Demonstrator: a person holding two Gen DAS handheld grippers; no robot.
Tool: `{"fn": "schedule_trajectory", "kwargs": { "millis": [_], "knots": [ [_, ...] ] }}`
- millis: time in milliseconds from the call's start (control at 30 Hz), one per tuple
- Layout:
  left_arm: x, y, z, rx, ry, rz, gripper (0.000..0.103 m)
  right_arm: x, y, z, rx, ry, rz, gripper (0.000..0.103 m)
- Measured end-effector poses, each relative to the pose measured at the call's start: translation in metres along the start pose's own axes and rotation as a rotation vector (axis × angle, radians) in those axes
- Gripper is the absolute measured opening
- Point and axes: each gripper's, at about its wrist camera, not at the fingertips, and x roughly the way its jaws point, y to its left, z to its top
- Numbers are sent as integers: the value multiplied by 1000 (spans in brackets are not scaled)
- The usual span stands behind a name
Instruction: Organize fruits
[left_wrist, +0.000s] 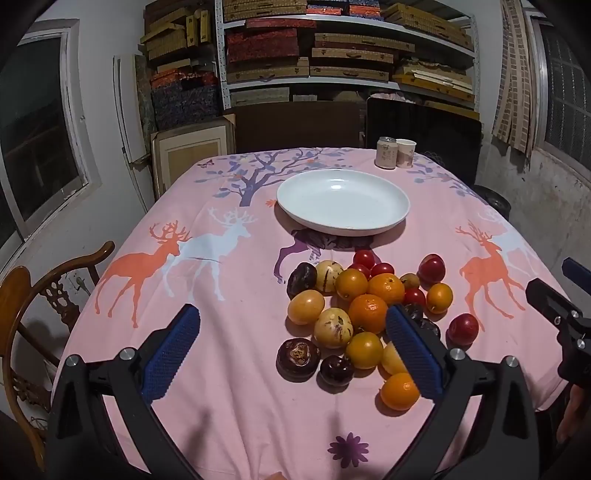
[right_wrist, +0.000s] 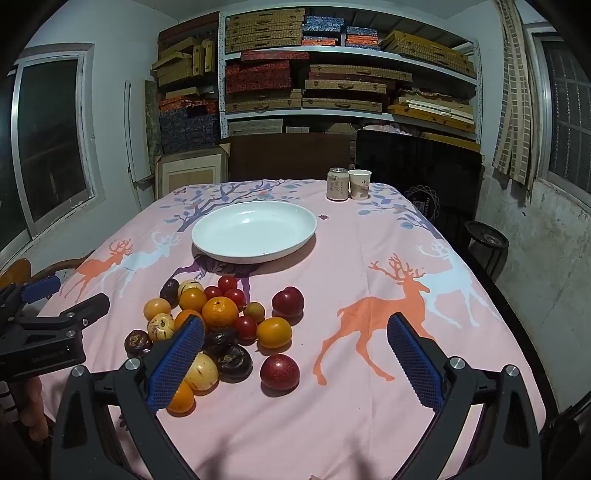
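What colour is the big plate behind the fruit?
White, plain; the plate shows best in the right wrist view.

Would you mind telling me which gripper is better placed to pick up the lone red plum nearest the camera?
Right, I think. The right gripper is open with the red plum lying just ahead between its fingers. The left gripper, also open, faces the pile, with the plum off to its right.

bare cloth (right_wrist: 369, 406) right of fruit pile (right_wrist: 207, 321)
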Motion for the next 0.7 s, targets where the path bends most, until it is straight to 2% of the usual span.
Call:
{"fn": "schedule_trajectory", "kwargs": {
  "millis": [700],
  "knots": [
    [3,-1,-3,0,7,-1,99,1,1,-4,-6,5,8,99]
  ]
}}
